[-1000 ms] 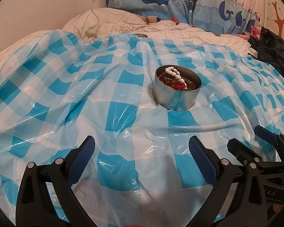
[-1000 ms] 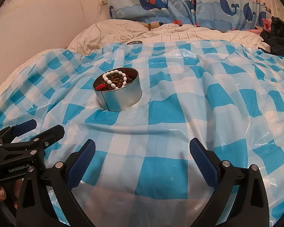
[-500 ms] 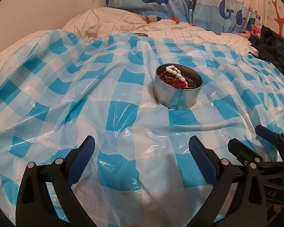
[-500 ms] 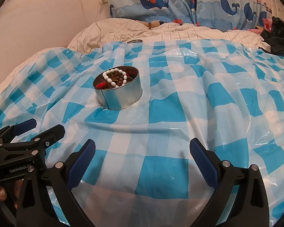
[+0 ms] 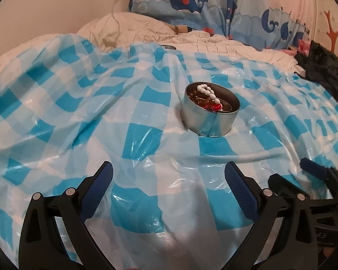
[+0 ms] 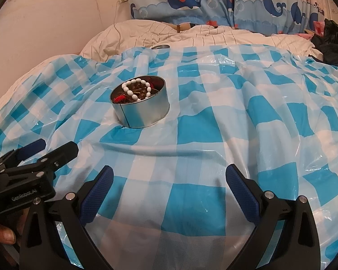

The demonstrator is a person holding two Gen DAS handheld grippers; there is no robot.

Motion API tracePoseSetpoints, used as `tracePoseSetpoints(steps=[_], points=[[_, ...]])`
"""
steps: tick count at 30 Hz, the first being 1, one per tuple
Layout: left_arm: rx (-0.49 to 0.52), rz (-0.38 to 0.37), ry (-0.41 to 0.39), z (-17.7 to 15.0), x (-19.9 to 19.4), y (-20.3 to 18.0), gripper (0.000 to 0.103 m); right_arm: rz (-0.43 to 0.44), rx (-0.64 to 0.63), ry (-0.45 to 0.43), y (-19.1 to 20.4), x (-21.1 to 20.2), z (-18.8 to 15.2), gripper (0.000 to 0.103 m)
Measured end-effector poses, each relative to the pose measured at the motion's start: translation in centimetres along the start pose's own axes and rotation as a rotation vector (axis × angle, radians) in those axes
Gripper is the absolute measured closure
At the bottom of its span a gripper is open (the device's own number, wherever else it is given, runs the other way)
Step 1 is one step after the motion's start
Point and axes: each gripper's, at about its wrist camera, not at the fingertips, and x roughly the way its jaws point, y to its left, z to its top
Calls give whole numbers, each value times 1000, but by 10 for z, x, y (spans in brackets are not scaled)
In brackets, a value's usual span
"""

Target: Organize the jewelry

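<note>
- Round metal tin (image 5: 210,115) sits on the blue-and-white checked plastic sheet (image 5: 101,121), roughly mid-sheet, ahead of both tools and well apart from them.
- Inside the tin: white bead bracelet (image 6: 136,88) on top, brown beads (image 6: 137,93) under it, red beaded piece (image 6: 119,99) at the near-left side in the right wrist view. All jewelry seen is in the tin; nothing loose on the sheet.
- Left gripper (image 5: 169,180): jaws spread wide, nothing between them, low over the sheet near its front edge.
- Right gripper (image 6: 169,181): jaws also wide apart, empty, just beside the left one; each tool shows at the edge of the other's view.
- A fingertip (image 6: 3,236) shows at the lower left of the right wrist view, behind the left tool's body.
- Path from both grippers to the tin is bare sheet, only wrinkles and a raised fold in front of the tin.
- Behind the sheet: rumpled cream bedding (image 6: 191,36), whale-print curtain (image 6: 214,0), a thin cable (image 6: 116,15) hanging from a wall socket.
- Small round metal object (image 6: 161,47) at the far sheet edge, possibly a lid, too small to tell.
- Dark clothing pile (image 5: 326,72) at far right, off the sheet.
</note>
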Motion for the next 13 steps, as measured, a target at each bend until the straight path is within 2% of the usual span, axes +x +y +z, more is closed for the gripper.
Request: tracePoseSetpoints(steps=[2, 8, 13], points=[[17, 5, 14, 0, 2, -2, 8, 1, 1, 1, 0, 0, 1, 8], [73, 86, 102, -6, 23, -7, 8, 2, 0, 2, 0, 0, 0, 8], [84, 92, 122, -8, 31, -10, 8, 1, -1, 3, 0, 0, 1, 8]])
